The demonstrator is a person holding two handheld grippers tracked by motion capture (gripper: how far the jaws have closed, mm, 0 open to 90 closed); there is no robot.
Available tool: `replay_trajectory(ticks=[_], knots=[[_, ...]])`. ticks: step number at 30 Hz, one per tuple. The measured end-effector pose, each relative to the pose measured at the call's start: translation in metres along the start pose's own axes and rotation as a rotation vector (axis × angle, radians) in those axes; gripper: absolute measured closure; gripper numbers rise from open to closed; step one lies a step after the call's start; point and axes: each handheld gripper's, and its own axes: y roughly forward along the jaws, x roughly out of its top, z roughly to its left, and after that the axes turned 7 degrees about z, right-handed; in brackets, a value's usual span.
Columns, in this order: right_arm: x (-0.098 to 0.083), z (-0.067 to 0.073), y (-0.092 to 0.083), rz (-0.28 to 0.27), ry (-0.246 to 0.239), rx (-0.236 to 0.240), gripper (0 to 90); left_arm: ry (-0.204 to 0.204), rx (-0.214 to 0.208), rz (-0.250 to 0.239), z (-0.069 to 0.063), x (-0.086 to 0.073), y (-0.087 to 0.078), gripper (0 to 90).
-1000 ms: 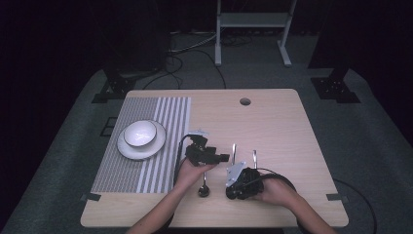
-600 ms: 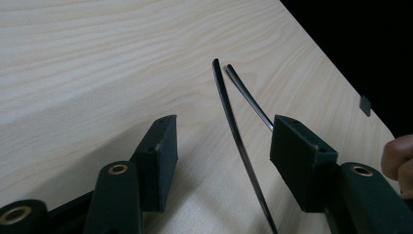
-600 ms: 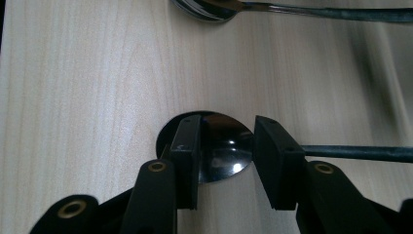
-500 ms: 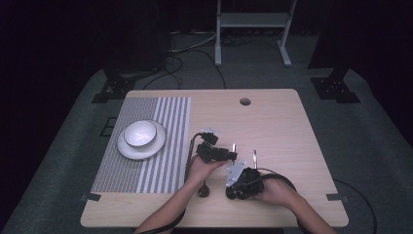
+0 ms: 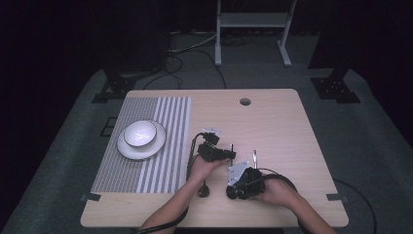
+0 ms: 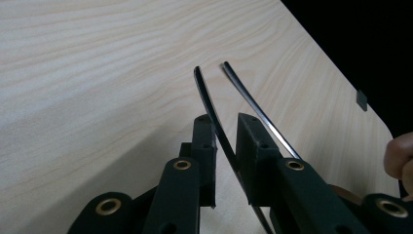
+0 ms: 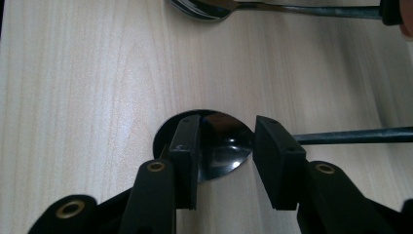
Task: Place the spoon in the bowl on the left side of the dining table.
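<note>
From above, the striped mat (image 5: 160, 146) lies at the left of the table (image 5: 282, 126) with a plate (image 5: 127, 152) and a bowl (image 5: 140, 133) on it, well apart from my hands. My left hand (image 5: 202, 168) covers the middle of the left spoon (image 5: 203, 191), whose bowl pokes out near me. My left tongs (image 5: 229, 154) sit just beside my right tongs (image 5: 231, 189), and the right spoon (image 5: 253, 157) points its handle away. Along my left tongs (image 6: 226, 141), the jaws have just been closing to a slit with the left spoon's (image 6: 207, 95) handle running between them, tip raised beyond the pads. Whether both pads bite I cannot tell. The right spoon's (image 6: 248, 100) handle passes just beside the right jaw, and a fingertip (image 6: 399, 156) shows at the edge. Along my right tongs (image 7: 223, 156), the jaws are clamped on the right spoon's (image 7: 221, 131) bowl, its handle running off right. The left spoon (image 7: 204, 9) lies parallel beyond it.
</note>
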Motion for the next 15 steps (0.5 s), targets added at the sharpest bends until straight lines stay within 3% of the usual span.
replay_trajectory(ticks=[7,10,14,15], knots=[[-0.004,-0.001,-0.001,0.0,0.009,-0.02,56.0,-0.023,-0.051,-0.046,-0.001,-0.002,-0.005,81.8],[-0.008,-0.003,-0.002,0.005,0.033,-0.032,52.2,-0.039,-0.087,-0.073,-0.001,-0.002,-0.01,83.8],[-0.015,-0.006,-0.006,-0.012,0.072,-0.029,49.6,-0.027,-0.125,-0.105,-0.008,0.001,-0.018,88.3],[-0.02,-0.008,-0.01,-0.034,0.101,-0.028,48.3,-0.005,-0.133,-0.125,-0.014,0.005,-0.026,89.0]])
